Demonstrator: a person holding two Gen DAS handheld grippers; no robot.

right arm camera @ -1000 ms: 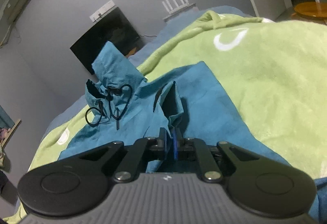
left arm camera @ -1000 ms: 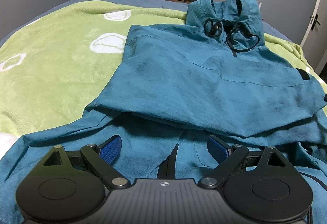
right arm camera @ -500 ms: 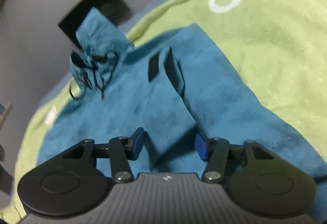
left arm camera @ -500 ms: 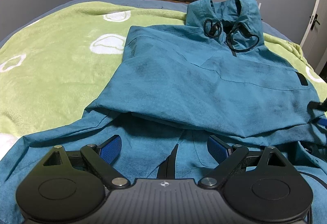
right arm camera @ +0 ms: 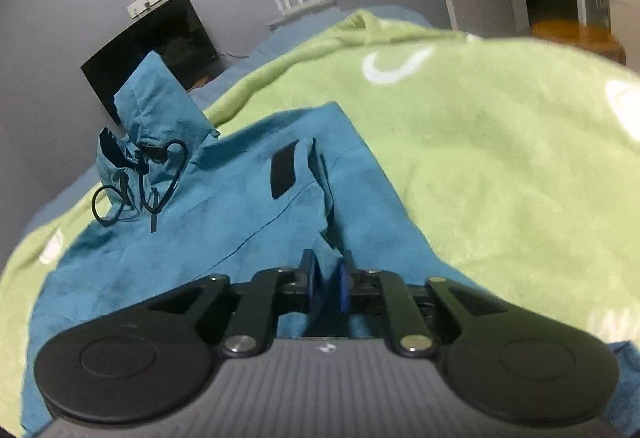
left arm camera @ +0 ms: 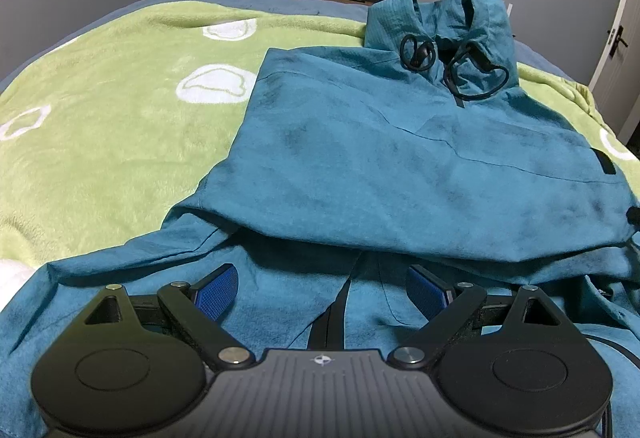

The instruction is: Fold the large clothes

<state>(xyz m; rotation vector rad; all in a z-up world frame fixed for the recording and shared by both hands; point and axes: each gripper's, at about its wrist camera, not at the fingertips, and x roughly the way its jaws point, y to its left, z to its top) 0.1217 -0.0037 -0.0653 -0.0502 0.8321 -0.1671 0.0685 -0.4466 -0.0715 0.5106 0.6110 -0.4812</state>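
Right fingers (right arm camera: 327, 288) closing on blurred hoodie (right arm camera: 224, 234) fold; left fingers (left arm camera: 322, 292) wide, empty.

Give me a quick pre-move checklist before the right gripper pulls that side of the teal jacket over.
1. Fabric between the pads of the right gripper: ok, a fold of the teal jacket sits there as the jaws are closing.
2. Grip firm: cannot tell.
3. Left gripper free: ok, jaws wide, holding nothing.
4. Drawcords clear of both grippers: ok, up by the hood.
5. Green blanket caught in the grip: cannot tell.
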